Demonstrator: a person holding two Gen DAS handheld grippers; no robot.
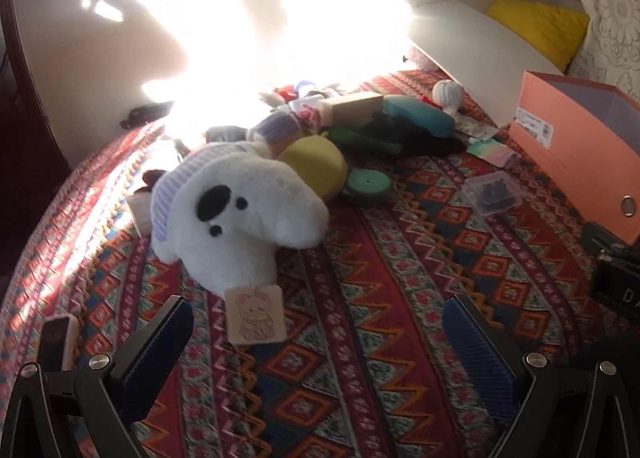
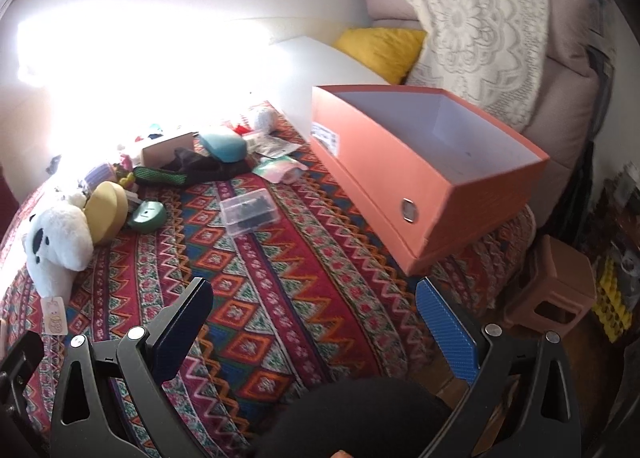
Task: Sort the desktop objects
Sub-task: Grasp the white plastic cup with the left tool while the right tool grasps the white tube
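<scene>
Between the spread jaws of the left gripper [image 1: 318, 322]: only patterned tablecloth [image 1: 360, 338] on the desk; nothing held. Just ahead lies a white plush dog [image 1: 240, 214], its card tag [image 1: 256, 314] nearest the jaws. Right gripper [image 2: 314, 300] also released and empty, hovering short of the orange box [image 2: 420, 194], which looks empty. Beyond: yellow plush [image 1: 316, 166], green tape roll [image 1: 368, 184], clear plastic case [image 2: 248, 212], teal case [image 1: 420, 114]. Judged step: approach, no item sorted yet. Next move likely needs the left jaws advanced to straddle the dog's soft body.
</scene>
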